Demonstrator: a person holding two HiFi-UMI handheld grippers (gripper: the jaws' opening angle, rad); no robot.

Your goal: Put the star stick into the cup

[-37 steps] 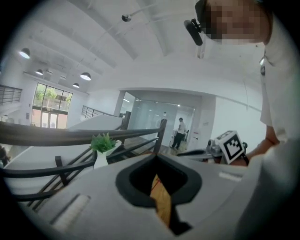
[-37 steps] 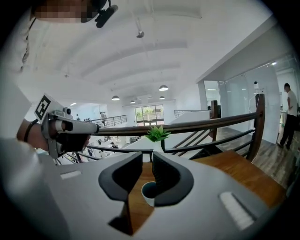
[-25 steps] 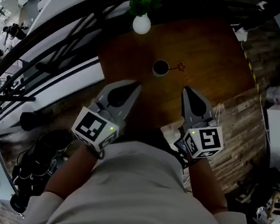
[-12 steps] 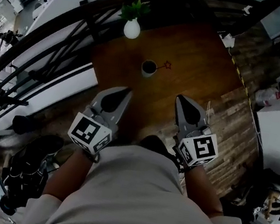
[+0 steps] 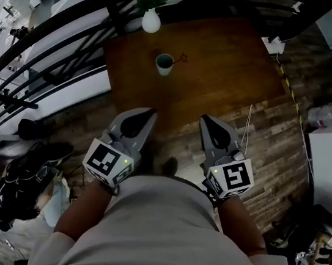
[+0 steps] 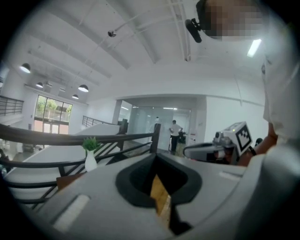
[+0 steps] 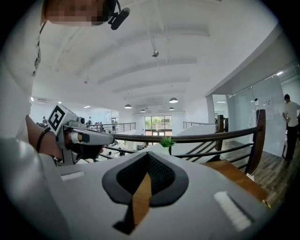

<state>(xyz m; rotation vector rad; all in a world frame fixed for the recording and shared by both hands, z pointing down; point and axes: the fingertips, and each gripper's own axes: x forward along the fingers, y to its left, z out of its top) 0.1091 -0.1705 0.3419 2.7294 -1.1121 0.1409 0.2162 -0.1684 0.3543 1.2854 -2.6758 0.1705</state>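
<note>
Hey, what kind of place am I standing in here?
Probably an upper gallery in an open-plan office or lab: a dark metal railing overlooks a lower floor, and glass-walled rooms stand beyond.

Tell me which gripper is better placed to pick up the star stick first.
Right, probably. The star stick lies just right of the cup, so the right gripper can reach it without crossing the cup. The left gripper is about as far, and both are shut and empty.

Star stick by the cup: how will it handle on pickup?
The star stick looks very thin, so probably light and easily nudged. It lies flat on the table, so a pinch may slip. Its star end likely stops rolling.
</note>
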